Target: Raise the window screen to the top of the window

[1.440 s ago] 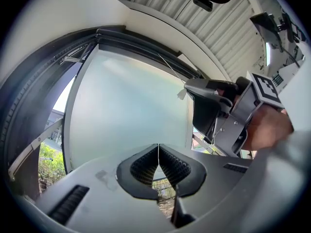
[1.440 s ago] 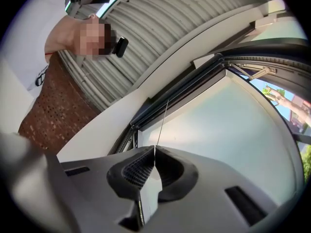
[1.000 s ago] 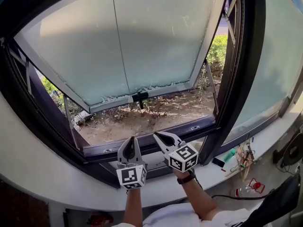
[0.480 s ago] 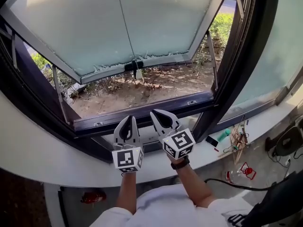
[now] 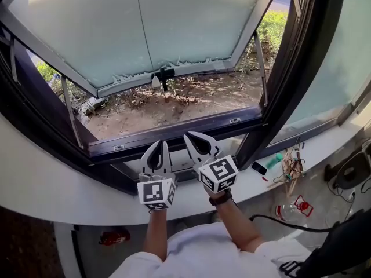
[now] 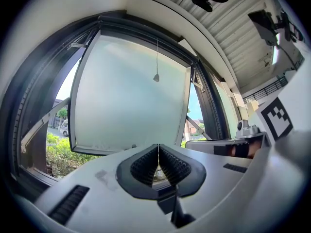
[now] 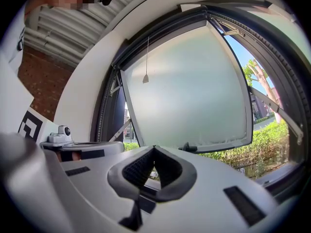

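Closest in, two forearms reach forward side by side over the white sill (image 5: 58,184), the right one wearing a wristwatch (image 5: 220,200). The left gripper (image 5: 160,146) and right gripper (image 5: 190,138) point roughly level at the window, marker cubes turned up toward the head. Both sets of jaws are pressed together with nothing between them, as the left gripper view (image 6: 158,152) and right gripper view (image 7: 153,152) show.

Just past the jaws runs the dark bottom rail (image 5: 174,135) of the frame. Beyond it the frosted sash (image 5: 145,28) is swung outward, its handle (image 5: 164,73) on the lower edge, with bare ground (image 5: 191,100) below.

No mesh crosses the opening. The window screen seems to sit rolled up at the head of the frame (image 6: 141,30), and only its thin pull cord (image 6: 156,75) hangs down before the pane, ending in a small pendant; the task looks largely done.

Such a screen is probably light, soft mesh, likely on a sprung roller, so it should run easily but may snap upward. The pendant or a bottom bar is the place to grip; the cord itself is thin, swings freely and could slip.
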A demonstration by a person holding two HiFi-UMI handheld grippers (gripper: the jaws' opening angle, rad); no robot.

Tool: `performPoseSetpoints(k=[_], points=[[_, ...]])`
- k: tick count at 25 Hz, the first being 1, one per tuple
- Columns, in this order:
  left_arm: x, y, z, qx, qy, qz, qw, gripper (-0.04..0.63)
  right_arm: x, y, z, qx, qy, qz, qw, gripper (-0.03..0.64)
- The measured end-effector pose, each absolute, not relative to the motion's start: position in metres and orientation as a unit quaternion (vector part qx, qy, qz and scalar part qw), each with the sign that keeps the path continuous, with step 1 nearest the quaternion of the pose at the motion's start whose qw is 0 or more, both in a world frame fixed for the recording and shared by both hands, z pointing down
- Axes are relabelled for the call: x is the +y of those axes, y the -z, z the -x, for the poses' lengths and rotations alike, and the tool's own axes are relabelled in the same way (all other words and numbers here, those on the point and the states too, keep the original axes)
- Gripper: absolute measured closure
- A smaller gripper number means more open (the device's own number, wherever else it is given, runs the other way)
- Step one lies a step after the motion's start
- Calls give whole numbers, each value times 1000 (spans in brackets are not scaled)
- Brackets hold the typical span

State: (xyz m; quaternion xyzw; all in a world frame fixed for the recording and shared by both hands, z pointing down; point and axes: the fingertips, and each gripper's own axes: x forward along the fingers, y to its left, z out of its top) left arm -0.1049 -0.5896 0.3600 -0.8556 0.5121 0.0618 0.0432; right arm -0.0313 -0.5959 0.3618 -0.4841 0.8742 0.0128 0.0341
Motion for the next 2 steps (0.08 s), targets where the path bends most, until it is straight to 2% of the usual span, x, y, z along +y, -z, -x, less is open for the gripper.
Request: performPoseSetpoints(k=[2], points=[[-590, -364, 101, 501, -63, 863, 30, 589, -597, -364, 32, 875, -11, 483, 32, 615]])
